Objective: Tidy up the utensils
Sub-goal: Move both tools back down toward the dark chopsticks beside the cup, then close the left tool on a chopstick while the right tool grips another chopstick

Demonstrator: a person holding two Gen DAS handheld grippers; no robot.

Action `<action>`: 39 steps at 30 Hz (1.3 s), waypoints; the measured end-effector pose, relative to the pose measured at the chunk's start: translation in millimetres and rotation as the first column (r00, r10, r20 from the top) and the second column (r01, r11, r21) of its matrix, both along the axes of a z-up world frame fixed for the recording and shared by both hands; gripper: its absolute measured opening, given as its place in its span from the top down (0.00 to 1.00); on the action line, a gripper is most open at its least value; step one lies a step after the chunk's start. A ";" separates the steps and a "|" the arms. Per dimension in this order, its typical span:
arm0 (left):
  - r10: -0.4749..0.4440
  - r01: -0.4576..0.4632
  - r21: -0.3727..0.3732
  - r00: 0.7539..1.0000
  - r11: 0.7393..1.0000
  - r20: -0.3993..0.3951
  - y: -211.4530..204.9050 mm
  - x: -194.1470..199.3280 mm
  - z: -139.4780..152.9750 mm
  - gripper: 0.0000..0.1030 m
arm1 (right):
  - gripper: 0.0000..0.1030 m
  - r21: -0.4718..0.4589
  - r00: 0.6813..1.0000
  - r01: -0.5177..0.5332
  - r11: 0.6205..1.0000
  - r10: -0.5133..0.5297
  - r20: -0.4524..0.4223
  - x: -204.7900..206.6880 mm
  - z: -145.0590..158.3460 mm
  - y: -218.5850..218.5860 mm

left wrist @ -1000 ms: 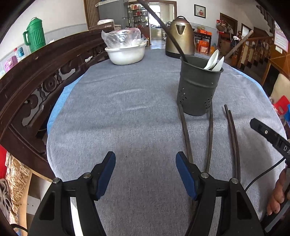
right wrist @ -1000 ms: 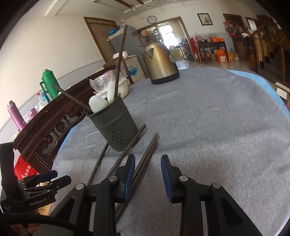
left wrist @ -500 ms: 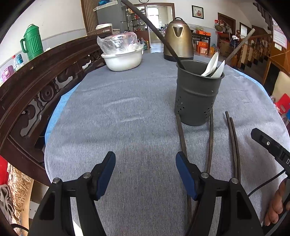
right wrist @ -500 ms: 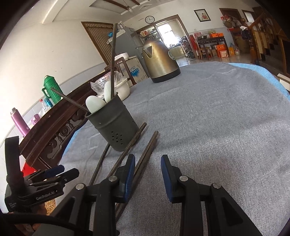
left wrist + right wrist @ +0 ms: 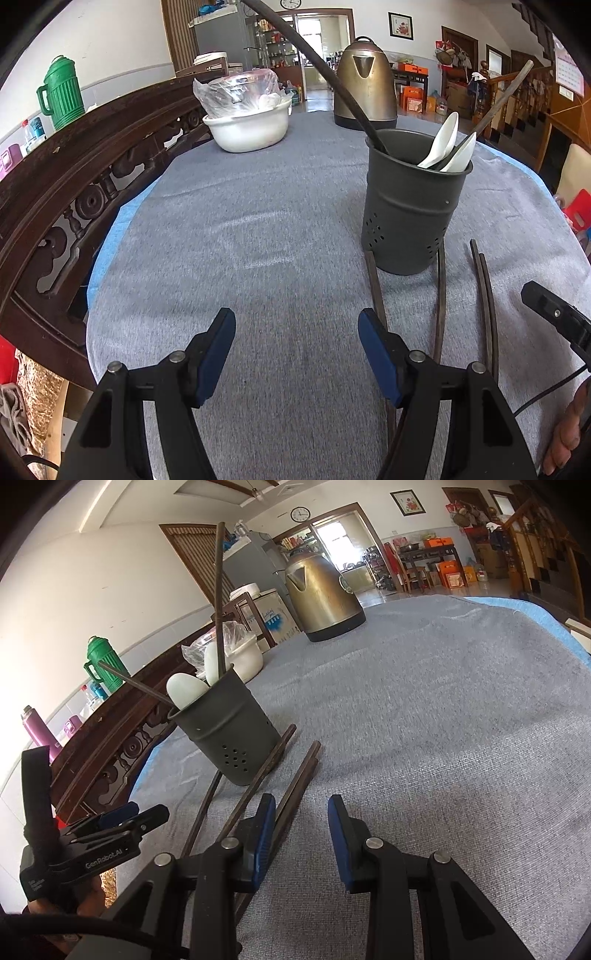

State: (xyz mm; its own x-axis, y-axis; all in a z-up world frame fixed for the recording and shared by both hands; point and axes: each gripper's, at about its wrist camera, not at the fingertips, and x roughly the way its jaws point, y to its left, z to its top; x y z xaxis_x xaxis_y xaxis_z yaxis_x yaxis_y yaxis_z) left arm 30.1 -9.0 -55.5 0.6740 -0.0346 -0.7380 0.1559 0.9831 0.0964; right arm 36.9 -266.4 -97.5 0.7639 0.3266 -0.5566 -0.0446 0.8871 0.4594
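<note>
A dark grey perforated utensil holder [image 5: 412,206] stands on the grey tablecloth and holds two white spoons [image 5: 445,146] and two dark chopsticks. It also shows in the right wrist view [image 5: 225,727]. Several dark chopsticks [image 5: 439,299] lie flat on the cloth in front of the holder; they also show in the right wrist view [image 5: 295,788]. My left gripper [image 5: 297,349] is open and empty, low over the cloth left of the chopsticks. My right gripper [image 5: 301,836] is open and empty, its left finger just beside a chopstick pair.
A white bowl [image 5: 247,127] covered with plastic and a brass kettle [image 5: 365,92] stand at the far side of the table. A carved dark wooden chair back [image 5: 74,177] runs along the left edge. The table [image 5: 443,720] drops off at the right.
Both grippers have moved forward toward the holder, which looks larger now. Both stay open and the chopsticks have not moved.
</note>
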 end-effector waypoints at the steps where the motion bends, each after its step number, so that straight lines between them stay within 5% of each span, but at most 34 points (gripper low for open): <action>1: -0.005 0.005 -0.007 1.000 1.000 -0.007 -0.5 2.9 -0.7 0.32 | 0.68 0.001 1.000 -0.001 1.000 0.001 -0.002 0.2 -0.1 0.0; 22: -0.071 0.042 -0.167 0.983 0.985 -0.170 -13.6 54.1 -20.8 0.32 | 0.68 0.036 1.000 0.003 0.999 -0.002 -0.012 2.8 -4.2 -4.1; 29: -0.098 0.060 -0.193 0.976 0.979 -0.196 -16.9 68.3 -24.2 0.58 | 0.68 0.043 1.000 0.002 0.999 -0.001 -0.017 3.2 -4.8 -5.6; 33: -0.109 0.071 -0.193 0.975 0.979 -0.195 -20.0 74.7 -24.6 0.63 | 0.68 0.045 1.000 0.006 0.999 -0.005 -0.022 3.9 -5.1 -6.7; 35: -0.121 0.083 -0.191 0.974 0.978 -0.192 -22.4 75.6 -25.0 0.78 | 0.68 0.044 1.000 0.009 0.999 -0.008 -0.026 4.6 -5.2 -6.9; 39: -0.123 0.088 -0.186 0.975 0.979 -0.186 -21.7 77.7 -23.3 0.90 | 0.68 0.033 0.999 0.013 0.999 -0.012 -0.031 5.9 -4.5 -5.6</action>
State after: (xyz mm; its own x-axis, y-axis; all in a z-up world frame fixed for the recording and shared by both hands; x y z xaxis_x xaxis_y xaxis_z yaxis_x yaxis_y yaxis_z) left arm 107.8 -30.7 -78.8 0.5030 -0.2386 -0.8307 0.2585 0.9587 -0.1189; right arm 42.8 -272.0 -102.0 0.7509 0.3354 -0.5689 -0.0187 0.8719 0.4893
